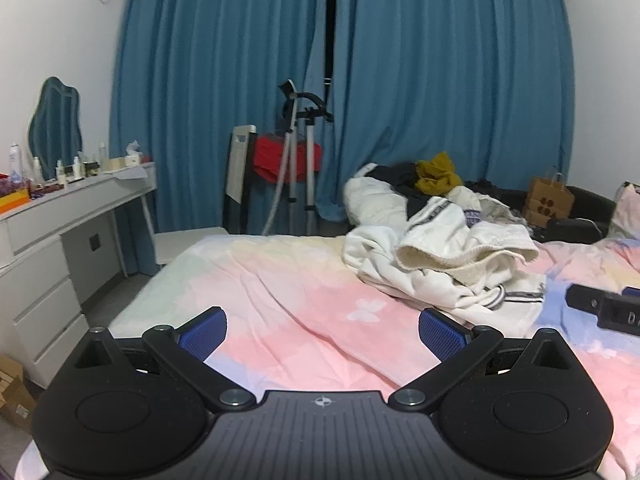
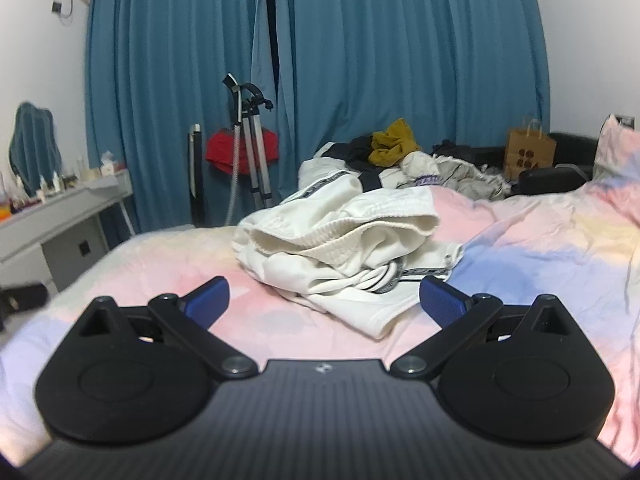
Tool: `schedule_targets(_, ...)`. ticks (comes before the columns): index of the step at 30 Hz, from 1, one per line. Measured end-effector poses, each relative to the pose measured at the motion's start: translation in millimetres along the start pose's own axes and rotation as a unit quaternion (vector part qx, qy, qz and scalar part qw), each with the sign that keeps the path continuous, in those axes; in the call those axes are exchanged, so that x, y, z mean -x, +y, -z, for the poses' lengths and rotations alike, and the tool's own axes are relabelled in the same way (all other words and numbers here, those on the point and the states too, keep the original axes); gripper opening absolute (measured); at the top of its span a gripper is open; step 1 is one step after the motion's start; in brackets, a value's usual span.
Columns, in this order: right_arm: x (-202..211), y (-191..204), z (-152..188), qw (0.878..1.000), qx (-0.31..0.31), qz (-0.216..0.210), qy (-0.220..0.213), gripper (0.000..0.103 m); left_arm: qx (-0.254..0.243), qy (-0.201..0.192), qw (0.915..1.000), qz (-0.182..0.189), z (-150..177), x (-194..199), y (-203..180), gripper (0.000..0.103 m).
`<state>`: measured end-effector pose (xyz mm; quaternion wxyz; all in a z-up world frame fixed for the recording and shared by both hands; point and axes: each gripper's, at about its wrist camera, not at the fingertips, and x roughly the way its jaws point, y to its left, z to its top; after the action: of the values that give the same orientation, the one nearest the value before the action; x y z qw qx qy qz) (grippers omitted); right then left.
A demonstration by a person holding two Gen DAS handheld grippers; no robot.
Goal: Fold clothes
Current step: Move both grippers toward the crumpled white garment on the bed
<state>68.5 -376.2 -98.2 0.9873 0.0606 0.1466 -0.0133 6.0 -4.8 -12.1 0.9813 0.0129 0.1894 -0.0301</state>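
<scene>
A crumpled white garment with dark striped trim (image 1: 440,264) (image 2: 340,248) lies in a heap on the pastel bedsheet (image 1: 280,292) (image 2: 540,240). Behind it sit more clothes, among them a mustard piece (image 1: 436,174) (image 2: 390,144) and dark ones. My left gripper (image 1: 322,334) hovers open over bare sheet, left of and nearer than the heap, nothing between its blue pads. My right gripper (image 2: 324,300) is open too, just short of the white garment's near edge, its pads apart from the cloth. In the left wrist view the right gripper's black body (image 1: 604,310) shows at the right edge.
A white dressing table (image 1: 60,216) with bottles and a mirror stands at the left. Blue curtains (image 1: 440,80) hang behind the bed. A garment steamer on a stand (image 1: 298,152) with a red cloth stands by them. A brown paper bag (image 1: 550,200) and a black seat (image 2: 560,168) are at the far right.
</scene>
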Motion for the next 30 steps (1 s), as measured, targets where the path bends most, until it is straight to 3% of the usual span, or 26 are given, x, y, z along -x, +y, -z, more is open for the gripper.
schedule_targets(9, 5, 4, -3, 1.0, 0.003, 0.023, -0.001, 0.103, 0.024, 0.006, 0.9996, 0.015, -3, 3, 5, 0.103)
schedule_targets(12, 6, 1, -15, 1.0, -0.012, 0.027, 0.002, 0.103, 0.02, 0.006, 0.9996, 0.017, -4, 2, 2, 0.103)
schedule_targets(17, 16, -8, -47, 0.998, -0.039, 0.039, -0.03, 0.103, 0.022, 0.024, 0.9987, 0.038, -11, -13, -6, 0.102)
schedule_targets(22, -6, -22, -70, 0.996, -0.079, 0.03, -0.021, 0.103, 0.014, 0.037, 0.9973, 0.062, -28, -56, -28, 0.101)
schedule_targets(26, -24, -38, -50, 0.995, -0.102, 0.013, -0.009, 0.103, 0.016, 0.054, 0.9946, 0.088, -41, -108, -49, 0.101)
schedule_targets(30, -41, -56, -31, 0.994, -0.102, 0.025, 0.011, 0.103, 0.03, 0.059, 0.993, 0.097, -49, -169, -71, 0.101)
